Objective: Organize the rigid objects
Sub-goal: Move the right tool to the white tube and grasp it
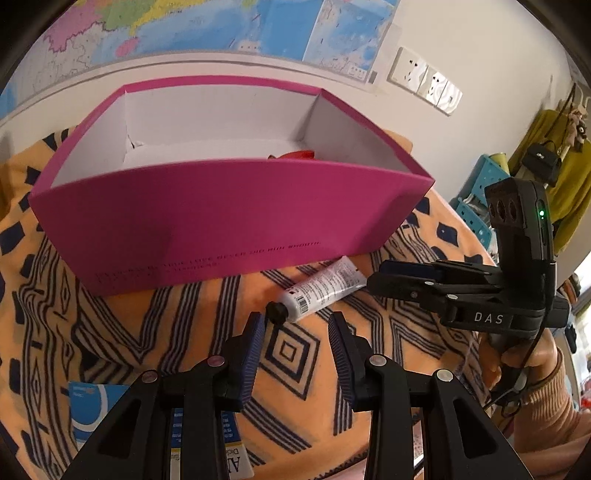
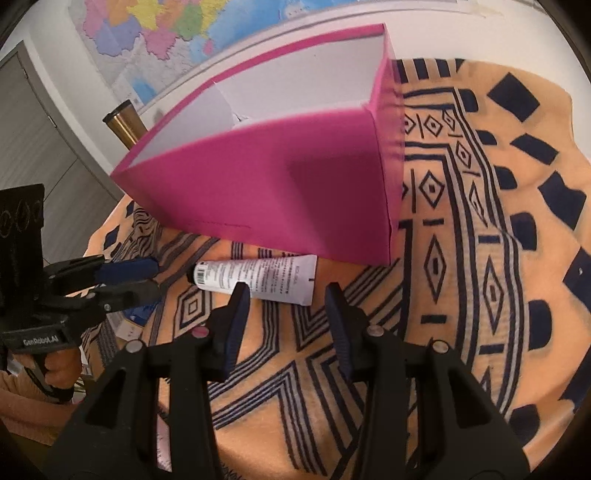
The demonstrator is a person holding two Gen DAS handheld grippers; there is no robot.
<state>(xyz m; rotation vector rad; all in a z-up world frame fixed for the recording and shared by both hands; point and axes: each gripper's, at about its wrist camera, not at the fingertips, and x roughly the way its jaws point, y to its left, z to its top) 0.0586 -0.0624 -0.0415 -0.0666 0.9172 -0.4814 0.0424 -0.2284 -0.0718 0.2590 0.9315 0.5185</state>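
Observation:
A white tube with a black cap (image 1: 321,290) lies on the patterned orange cloth in front of a magenta open box (image 1: 221,218). A red object (image 1: 299,154) shows inside the box. My left gripper (image 1: 297,321) is open and empty, its fingertips just short of the tube's cap. My right gripper (image 2: 284,291) is open and empty, just in front of the tube (image 2: 258,278), near the box (image 2: 280,177). The right gripper also shows in the left wrist view (image 1: 376,277), beside the tube's flat end. The left gripper shows in the right wrist view (image 2: 155,277), near the cap.
A blue and white carton (image 1: 88,406) lies under my left gripper. A wall map (image 1: 221,26) hangs behind the box. A brass cylinder (image 2: 123,123) stands behind the box's left corner. Blue plastic baskets (image 1: 476,206) stand at the right.

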